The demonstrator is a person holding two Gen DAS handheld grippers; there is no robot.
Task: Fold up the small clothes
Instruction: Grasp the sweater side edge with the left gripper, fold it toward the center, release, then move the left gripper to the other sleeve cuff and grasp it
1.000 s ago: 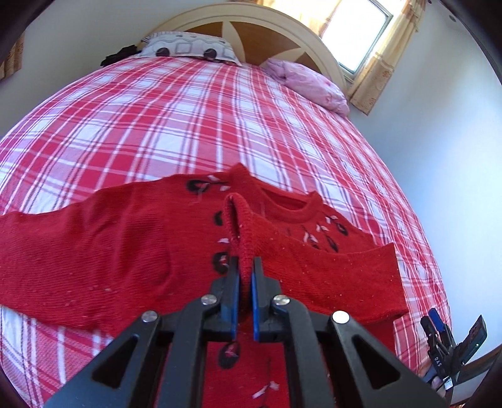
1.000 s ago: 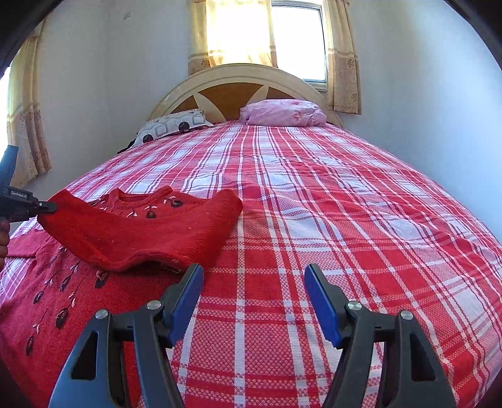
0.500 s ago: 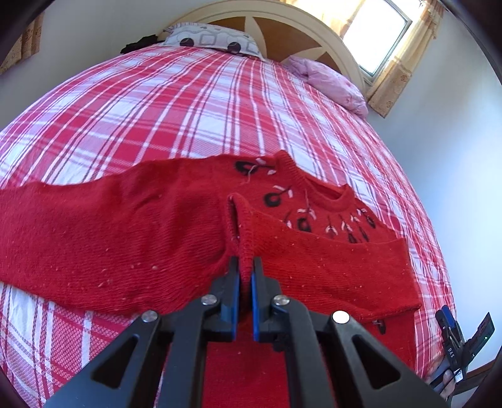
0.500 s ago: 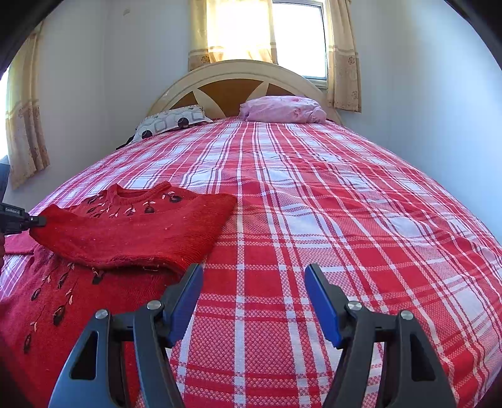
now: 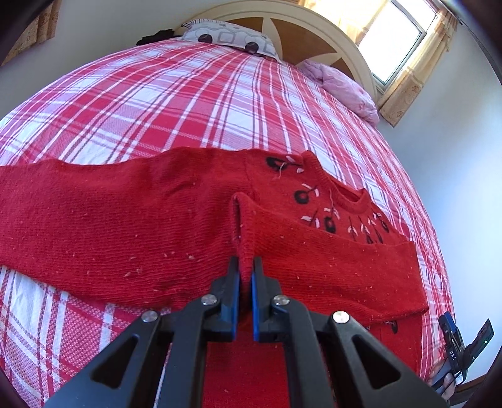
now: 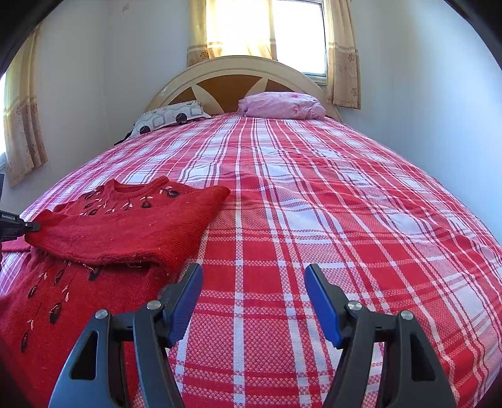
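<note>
A small red knit sweater [image 5: 131,226] with dark and white embroidery lies on the plaid bed [image 5: 188,103]. Its right sleeve is folded across the chest. My left gripper [image 5: 245,266] is shut on the cuff of that folded sleeve and holds it just above the sweater body. The other sleeve stretches out flat to the left. In the right wrist view the sweater [image 6: 125,226] lies at the left, with the left gripper [image 6: 18,224] at its edge. My right gripper [image 6: 252,282] is open and empty over bare bedspread, right of the sweater.
A patterned pillow [image 6: 171,116] and a pink pillow [image 6: 279,105] lie at the headboard [image 6: 232,75]. A window with curtains [image 6: 266,28] is behind it. Walls stand close on both sides of the bed. The right gripper shows at the lower right of the left wrist view [image 5: 464,348].
My left gripper has carried the sleeve cuff further across the sweater and lower toward it. The folded sleeve lies flatter. The right gripper has stayed open and almost still.
</note>
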